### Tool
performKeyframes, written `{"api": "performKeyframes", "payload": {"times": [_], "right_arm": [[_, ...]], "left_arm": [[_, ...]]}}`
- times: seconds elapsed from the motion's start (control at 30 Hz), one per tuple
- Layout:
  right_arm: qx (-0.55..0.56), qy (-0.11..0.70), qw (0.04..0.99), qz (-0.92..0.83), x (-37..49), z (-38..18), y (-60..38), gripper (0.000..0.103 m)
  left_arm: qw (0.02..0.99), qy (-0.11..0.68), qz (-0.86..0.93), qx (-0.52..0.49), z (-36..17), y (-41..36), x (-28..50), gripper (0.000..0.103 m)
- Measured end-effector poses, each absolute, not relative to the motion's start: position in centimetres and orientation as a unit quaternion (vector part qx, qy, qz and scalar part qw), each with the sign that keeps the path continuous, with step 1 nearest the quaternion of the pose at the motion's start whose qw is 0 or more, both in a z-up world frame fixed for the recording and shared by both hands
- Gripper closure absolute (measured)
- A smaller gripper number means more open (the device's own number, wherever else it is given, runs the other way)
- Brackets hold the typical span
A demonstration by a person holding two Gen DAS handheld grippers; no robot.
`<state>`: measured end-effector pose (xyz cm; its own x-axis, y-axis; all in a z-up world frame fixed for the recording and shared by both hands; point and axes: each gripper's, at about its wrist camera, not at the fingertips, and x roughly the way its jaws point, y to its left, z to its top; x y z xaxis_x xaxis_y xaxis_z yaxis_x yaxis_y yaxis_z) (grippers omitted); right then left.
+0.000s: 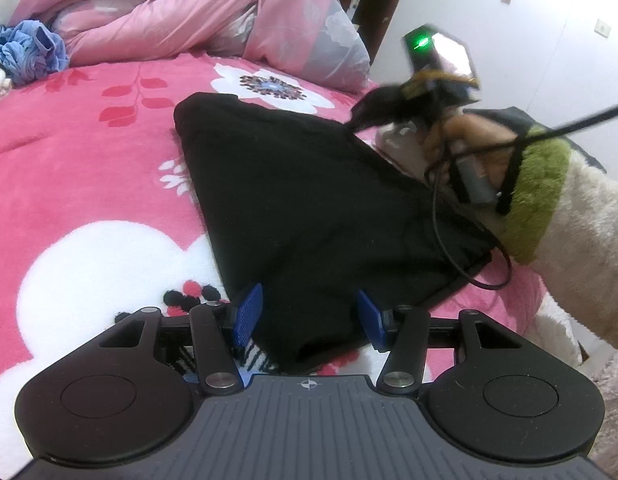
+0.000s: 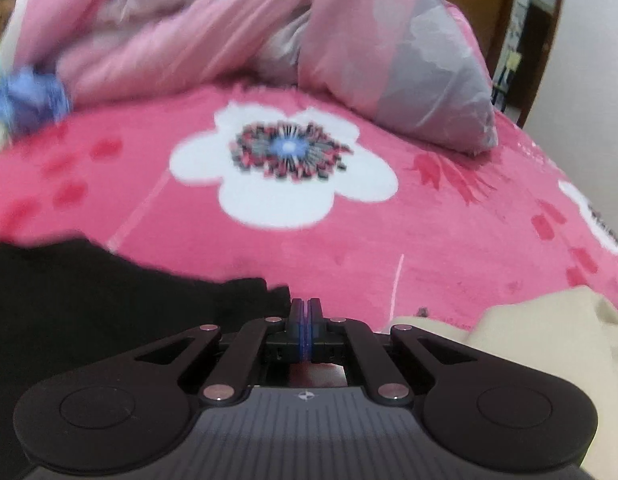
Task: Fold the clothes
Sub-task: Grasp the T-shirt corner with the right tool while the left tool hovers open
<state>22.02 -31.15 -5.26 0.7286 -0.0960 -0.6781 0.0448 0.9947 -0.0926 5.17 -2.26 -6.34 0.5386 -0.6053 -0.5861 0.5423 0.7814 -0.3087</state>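
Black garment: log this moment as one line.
black garment on bed | left tongs open over near edge | right tongs shut at far corner

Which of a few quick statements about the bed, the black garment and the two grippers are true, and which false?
1. The black garment lies on a pink flowered blanket. True.
2. The left gripper is shut. False: its blue pads stand apart, with the garment's near edge between them.
3. The right gripper is shut. True.
4. A crumpled blue cloth lies on top of the black garment. False: it sits apart, near the pink duvet.
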Motion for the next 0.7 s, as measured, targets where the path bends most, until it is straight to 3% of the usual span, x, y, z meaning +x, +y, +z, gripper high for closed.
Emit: {"api": "performKeyframes", "payload": {"times": [0.13,0.27,0.47,0.6,0.7], "right_arm": [[-0.015,0.331,0.943,0.003,20.4,-2.1,-30.8,0.103],[-0.029,0.376,0.921,0.099,21.0,-3.0,-28.4,0.103],[-0.051,0.405,0.913,-0.026,23.3,-5.5,-31.0,0.103],[-0.025,0.374,0.926,0.048,21.4,-2.7,-30.3,0.103],[-0.034,0.404,0.906,0.125,21.3,-3.6,-28.3,0.103]], "left_arm": [[0.875,0.352,-0.328,-0.044,-6.4,-2.2,5.1,0.050],[0.875,0.352,-0.328,-0.046,-6.3,-2.2,5.1,0.050],[0.875,0.350,-0.331,-0.046,-6.4,-2.1,5.0,0.050],[0.874,0.351,-0.334,-0.048,-6.4,-2.0,5.1,0.050],[0.874,0.351,-0.333,-0.050,-6.3,-2.1,5.1,0.050]]}}
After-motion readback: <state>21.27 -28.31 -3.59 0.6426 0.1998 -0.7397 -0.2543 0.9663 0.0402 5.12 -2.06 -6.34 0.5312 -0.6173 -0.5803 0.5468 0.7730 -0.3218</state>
